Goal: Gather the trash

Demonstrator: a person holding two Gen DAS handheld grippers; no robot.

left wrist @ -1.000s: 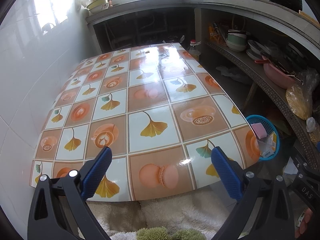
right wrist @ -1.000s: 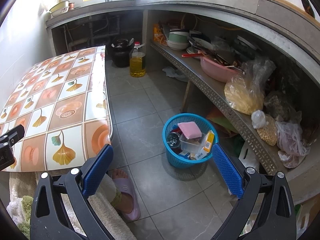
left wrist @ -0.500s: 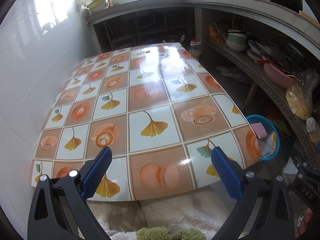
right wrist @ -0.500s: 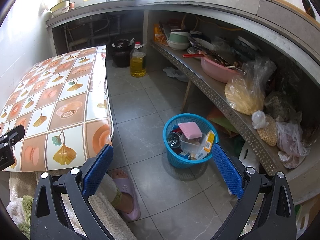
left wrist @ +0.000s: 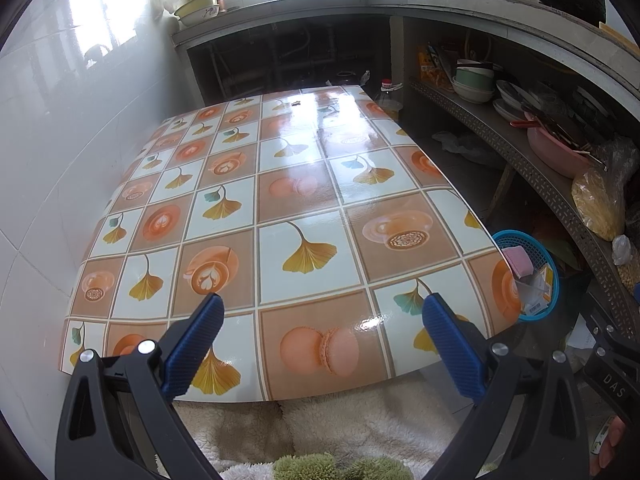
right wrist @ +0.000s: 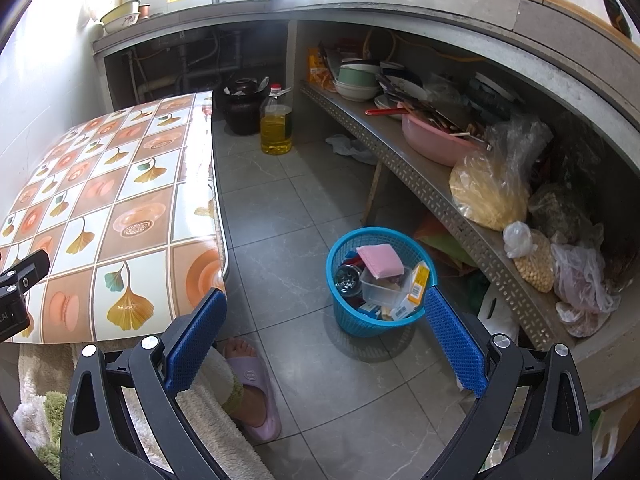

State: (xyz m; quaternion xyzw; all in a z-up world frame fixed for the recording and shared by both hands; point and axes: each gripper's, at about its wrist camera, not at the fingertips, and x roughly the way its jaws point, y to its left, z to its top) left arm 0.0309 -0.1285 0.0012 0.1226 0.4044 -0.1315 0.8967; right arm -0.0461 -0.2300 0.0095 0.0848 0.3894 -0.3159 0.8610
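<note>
Nothing had visibly shifted from a second earlier: both grippers hung where they were, fingers spread wide and grasping nothing. Left gripper [left wrist: 322, 336] hovered over the near edge of the glossy desk [left wrist: 304, 184] covered in an orange-and-white ginkgo-leaf tile pattern. Right gripper [right wrist: 324, 330] pointed at the round blue plastic basket [right wrist: 352, 322] on the grey tiled floor [right wrist: 280, 208] beside the desk, filled with trash: a pink sponge [right wrist: 380, 260], a clear plastic tub [right wrist: 378, 286] and a yellow carton [right wrist: 419, 282].
</note>
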